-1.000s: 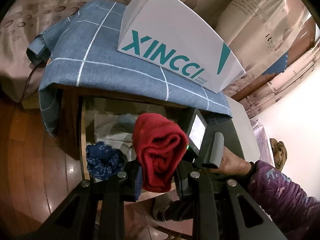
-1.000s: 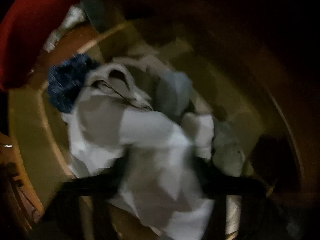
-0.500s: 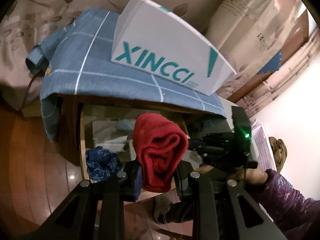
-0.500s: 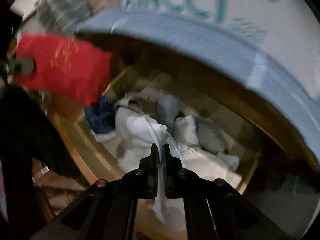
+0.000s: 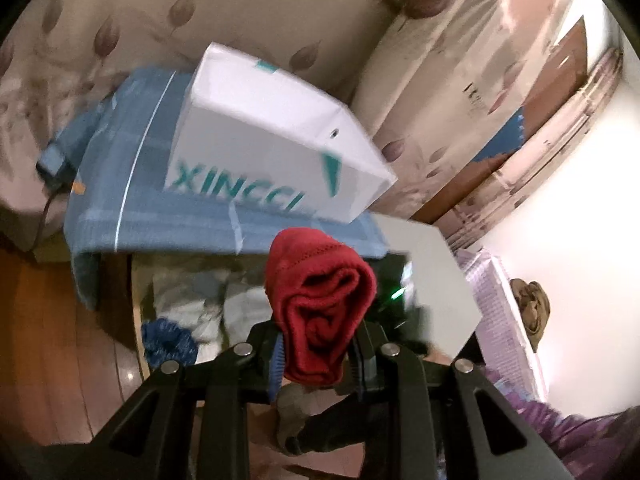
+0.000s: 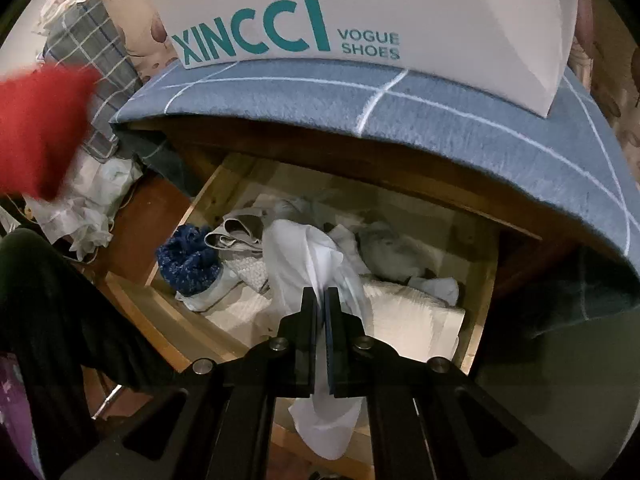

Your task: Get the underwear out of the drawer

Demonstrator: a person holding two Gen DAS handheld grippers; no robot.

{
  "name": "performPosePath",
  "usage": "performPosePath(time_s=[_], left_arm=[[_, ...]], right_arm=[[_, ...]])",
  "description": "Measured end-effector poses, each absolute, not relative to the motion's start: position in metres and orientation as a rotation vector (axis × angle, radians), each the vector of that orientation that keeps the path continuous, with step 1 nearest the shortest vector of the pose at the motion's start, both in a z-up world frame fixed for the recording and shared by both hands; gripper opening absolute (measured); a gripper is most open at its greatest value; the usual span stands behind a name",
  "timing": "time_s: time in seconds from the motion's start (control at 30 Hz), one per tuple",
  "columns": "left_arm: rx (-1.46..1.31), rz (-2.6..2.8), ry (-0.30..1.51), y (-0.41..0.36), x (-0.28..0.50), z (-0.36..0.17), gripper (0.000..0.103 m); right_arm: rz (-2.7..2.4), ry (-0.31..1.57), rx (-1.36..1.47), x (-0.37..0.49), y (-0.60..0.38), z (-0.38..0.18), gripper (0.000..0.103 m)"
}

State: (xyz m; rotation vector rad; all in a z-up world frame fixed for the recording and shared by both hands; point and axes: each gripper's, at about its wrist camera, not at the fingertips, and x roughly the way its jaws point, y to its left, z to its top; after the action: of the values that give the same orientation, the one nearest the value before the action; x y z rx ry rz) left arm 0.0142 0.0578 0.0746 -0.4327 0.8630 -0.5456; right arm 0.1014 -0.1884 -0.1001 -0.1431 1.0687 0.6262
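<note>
My left gripper (image 5: 318,350) is shut on a rolled red underwear (image 5: 322,304), held up in front of the open wooden drawer (image 5: 136,300). The same red underwear (image 6: 38,132) shows blurred at the left of the right wrist view. My right gripper (image 6: 320,300) is shut on a thin white underwear (image 6: 308,264), which hangs from the pads above the drawer (image 6: 192,324). Inside the drawer lie a blue patterned bundle (image 6: 188,260), grey and white folded garments (image 6: 384,252) and a white folded cloth (image 6: 408,312).
A white XINCCI shoe box (image 6: 360,12) stands on a blue checked cloth (image 6: 400,108) that covers the cabinet top above the drawer. Wooden floor (image 5: 48,340) lies to the left. A person's purple sleeve (image 5: 580,432) is at lower right. Crumpled white plastic (image 6: 92,200) lies left of the cabinet.
Both grippers have risen. The right one came up out of the drawer, pulling the white underwear with it. The red underwear stays clamped in the left one.
</note>
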Motion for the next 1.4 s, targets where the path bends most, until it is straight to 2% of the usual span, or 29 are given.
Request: performPosePath(time_s=[0.23, 0.37, 0.57, 0.8, 1.17, 1.3, 1.4], left_arm=[[-0.387, -0.545, 0.786, 0.041, 0.066, 0.164, 0.026], [-0.369, -0.502, 0.771, 0.032, 0.118, 0.181, 0.026], [-0.331, -0.398, 0.819, 0.022, 0.189, 0.155, 0.026], [-0.272, -0.298, 0.884, 0.021, 0.223, 0.105, 0.027], [-0.106, -0.137, 0.845, 0.019, 0.219, 0.086, 0.044], [-0.017, -0.051, 0.786, 0.016, 0.202, 0.09, 0.058], [0.062, -0.005, 0.716, 0.008, 0.183, 0.093, 0.064]], right_arm=[[0.628, 1.074, -0.121, 0.101, -0.193, -0.1, 0.005], [0.635, 1.072, -0.115, 0.099, -0.193, -0.1, 0.005], [0.631, 1.072, -0.089, 0.1, -0.2, -0.099, 0.005], [0.634, 1.079, -0.072, 0.1, -0.199, -0.1, 0.005], [0.631, 1.091, -0.067, 0.101, -0.198, -0.102, 0.005], [0.631, 1.093, -0.067, 0.102, -0.198, -0.103, 0.005], [0.628, 1.094, -0.071, 0.101, -0.198, -0.103, 0.005]])
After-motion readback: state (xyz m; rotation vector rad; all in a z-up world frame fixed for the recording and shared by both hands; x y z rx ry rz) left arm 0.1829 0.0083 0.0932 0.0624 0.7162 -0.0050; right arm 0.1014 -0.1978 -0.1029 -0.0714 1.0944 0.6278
